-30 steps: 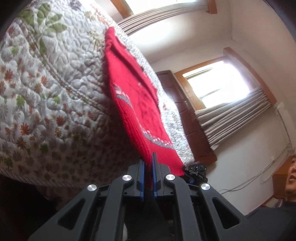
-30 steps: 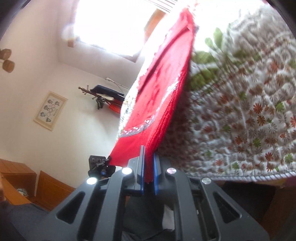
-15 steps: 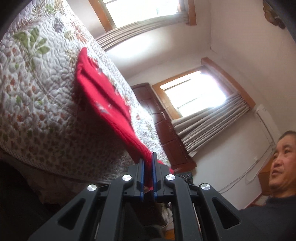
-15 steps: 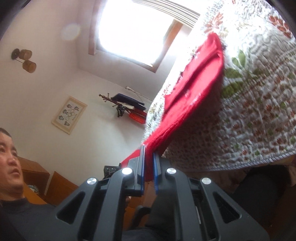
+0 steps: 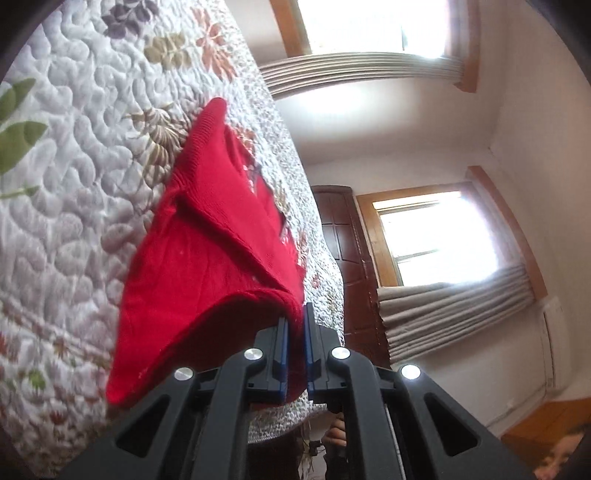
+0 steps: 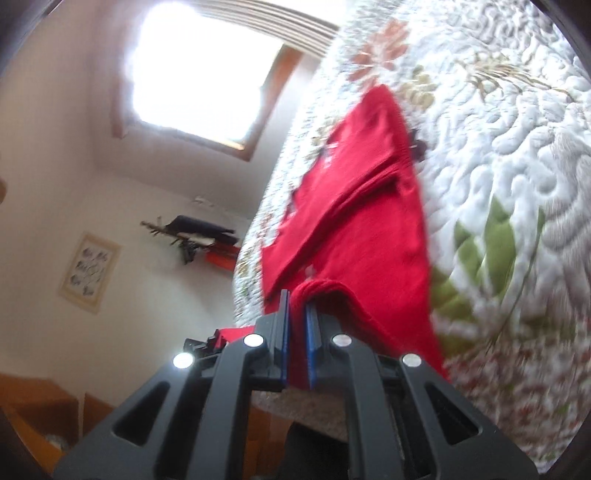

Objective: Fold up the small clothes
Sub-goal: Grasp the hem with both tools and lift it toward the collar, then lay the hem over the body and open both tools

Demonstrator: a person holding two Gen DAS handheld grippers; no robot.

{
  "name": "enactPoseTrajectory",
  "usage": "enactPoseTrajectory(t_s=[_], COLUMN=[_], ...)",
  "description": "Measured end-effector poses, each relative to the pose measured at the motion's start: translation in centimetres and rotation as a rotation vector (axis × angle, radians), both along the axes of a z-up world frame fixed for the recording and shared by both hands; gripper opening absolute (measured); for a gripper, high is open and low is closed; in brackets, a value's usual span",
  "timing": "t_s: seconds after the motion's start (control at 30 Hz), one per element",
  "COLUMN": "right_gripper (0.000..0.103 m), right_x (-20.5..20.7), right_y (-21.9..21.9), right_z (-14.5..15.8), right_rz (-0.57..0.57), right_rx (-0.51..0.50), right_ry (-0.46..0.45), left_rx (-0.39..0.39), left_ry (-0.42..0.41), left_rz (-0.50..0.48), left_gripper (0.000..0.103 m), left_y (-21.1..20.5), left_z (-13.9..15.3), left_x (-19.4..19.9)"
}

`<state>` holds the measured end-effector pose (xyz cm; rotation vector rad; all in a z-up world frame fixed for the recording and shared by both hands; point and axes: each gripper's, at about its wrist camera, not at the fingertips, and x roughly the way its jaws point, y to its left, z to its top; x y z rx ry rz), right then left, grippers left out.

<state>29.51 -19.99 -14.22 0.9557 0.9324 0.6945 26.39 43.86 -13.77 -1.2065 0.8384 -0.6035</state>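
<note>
Daylight is pouring through a wood-framed window point(image 5: 436, 240), overexposing the panes; pale pleated curtains point(image 5: 454, 306) are hanging beside it. A second window point(image 5: 373, 26) is glaring likewise. White walls point(image 5: 399, 129) are meeting at a corner. A dark wooden door point(image 5: 347, 258) is standing shut. A framed picture point(image 6: 90, 271) is hanging opposite, near a wall rack point(image 6: 192, 232).
</note>
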Motion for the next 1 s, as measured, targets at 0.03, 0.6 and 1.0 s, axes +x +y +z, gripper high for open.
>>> enactPoseTrajectory(t_s=[0.03, 0.6, 1.0], right_gripper=[0.009, 0.038, 0.037], right_x=[1.0, 6.6, 8.0], right_y=[0.1, 3.0, 4.6], right_z=[-0.8, 0.0, -2.6], right_rz=[-0.003, 0.128, 0.164], right_rx=[-0.01, -0.458, -0.544], right_ry=[0.017, -0.146, -0.116], left_rx=[0.014, 0.665, 0.816], left_ry=[0.034, -0.187, -0.144], left_rz=[0.016, -0.286, -0.427], left_gripper=[0.009, 0.059, 0.059], left_y=[0.0, -4.1, -7.5], left_z=[-0.8, 2.4, -0.2], left_x=[1.3, 4.6, 8.4])
